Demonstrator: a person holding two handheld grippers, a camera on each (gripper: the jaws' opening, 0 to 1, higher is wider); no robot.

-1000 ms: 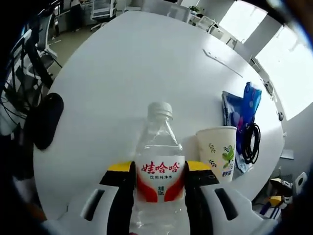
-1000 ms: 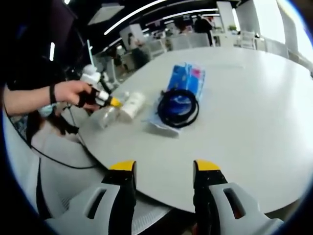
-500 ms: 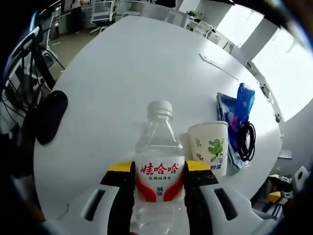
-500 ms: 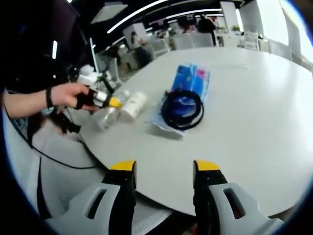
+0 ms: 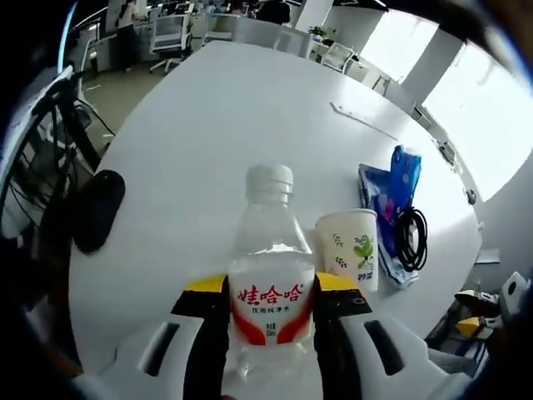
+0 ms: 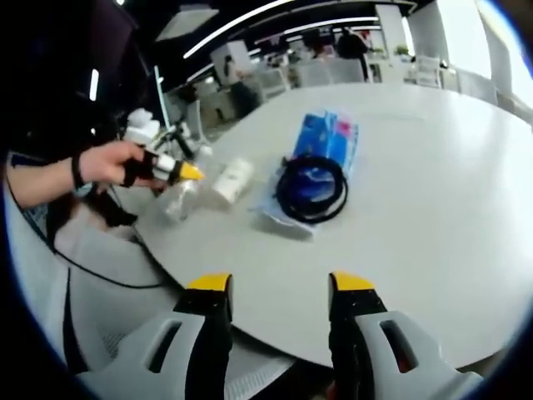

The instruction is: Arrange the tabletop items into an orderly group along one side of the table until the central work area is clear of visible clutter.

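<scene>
My left gripper (image 5: 271, 287) is shut on a clear water bottle (image 5: 271, 275) with a red and white label and a white cap. A paper cup (image 5: 348, 246) with a green print stands just to its right. Beyond the cup, a black coiled cable (image 5: 410, 237) lies on a blue pack (image 5: 391, 187). In the right gripper view the left gripper (image 6: 179, 171), in a person's hand (image 6: 104, 162), holds the bottle (image 6: 179, 198) near the table's edge, a small gap from the cup (image 6: 233, 179). My right gripper (image 6: 279, 283) hangs open over the near table edge, with nothing between its jaws.
The round white table (image 5: 225, 117) has wide bare room beyond the bottle. A black oval object (image 5: 98, 208) lies at its left edge. The cable (image 6: 310, 187) and blue pack (image 6: 326, 133) sit mid-table in the right gripper view. Office chairs and desks stand around the table.
The left gripper has drawn the bottle up and a little away from the cup, opening a gap between them. The right gripper has stayed in place.
</scene>
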